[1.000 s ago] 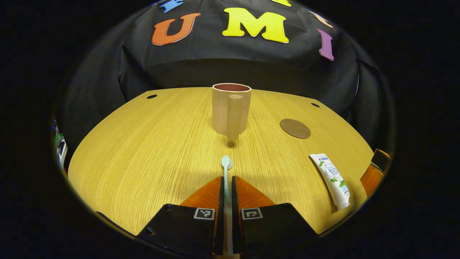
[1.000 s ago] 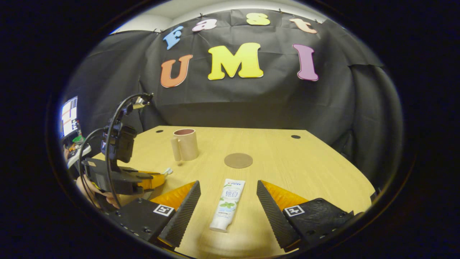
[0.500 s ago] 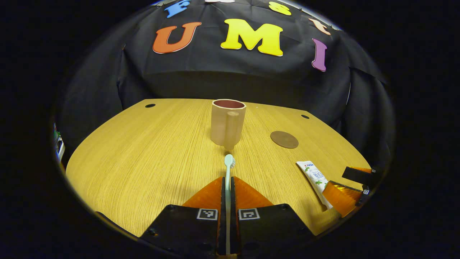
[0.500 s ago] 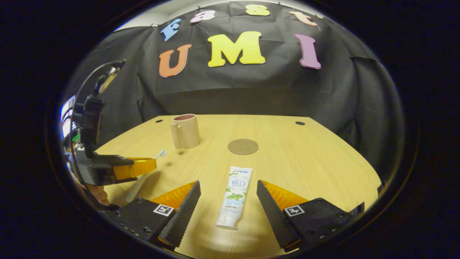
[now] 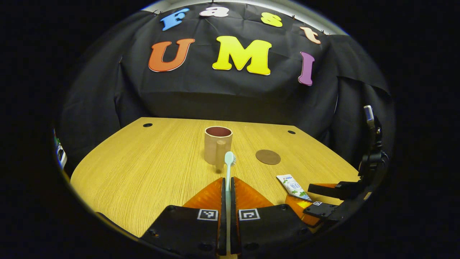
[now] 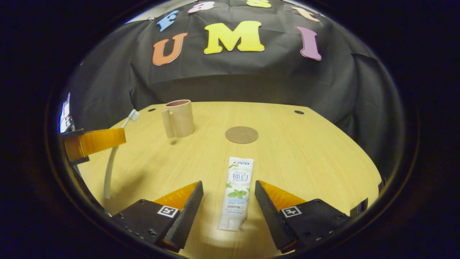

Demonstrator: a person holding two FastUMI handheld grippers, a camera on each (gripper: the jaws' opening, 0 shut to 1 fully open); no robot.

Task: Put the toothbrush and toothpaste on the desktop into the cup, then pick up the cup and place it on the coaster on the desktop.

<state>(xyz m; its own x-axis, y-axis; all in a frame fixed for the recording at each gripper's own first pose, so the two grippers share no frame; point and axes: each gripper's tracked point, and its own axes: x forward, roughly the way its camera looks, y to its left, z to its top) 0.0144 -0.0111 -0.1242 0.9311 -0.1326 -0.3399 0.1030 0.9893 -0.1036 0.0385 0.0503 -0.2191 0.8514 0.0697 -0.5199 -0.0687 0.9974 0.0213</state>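
My left gripper [image 5: 226, 180] is shut on a pale toothbrush [image 5: 228, 162], raised above the wooden desktop [image 5: 143, 169] with the bristle head pointing toward the beige cup [image 5: 217, 145]. In the right gripper view that toothbrush [image 6: 114, 153] hangs tilted from the left gripper [image 6: 94, 141] at the far left. My right gripper [image 6: 228, 187] stands open, low over the desk, its fingers either side of the white toothpaste tube [image 6: 238, 185] without touching it. The cup [image 6: 178, 118] stands upright with its handle toward me. A round brown coaster [image 6: 241, 134] lies right of the cup.
Black cloth walls close the back and sides of the desk. Small cable holes [image 6: 299, 112] sit near the desk's far corners. A lit screen [image 6: 65, 115] is at the far left past the desk edge. Bare wood lies between cup, coaster and tube.
The left gripper has lifted the toothbrush off the desk and drawn back from the cup. The right gripper has come lower and closer around the toothpaste tube, still open.
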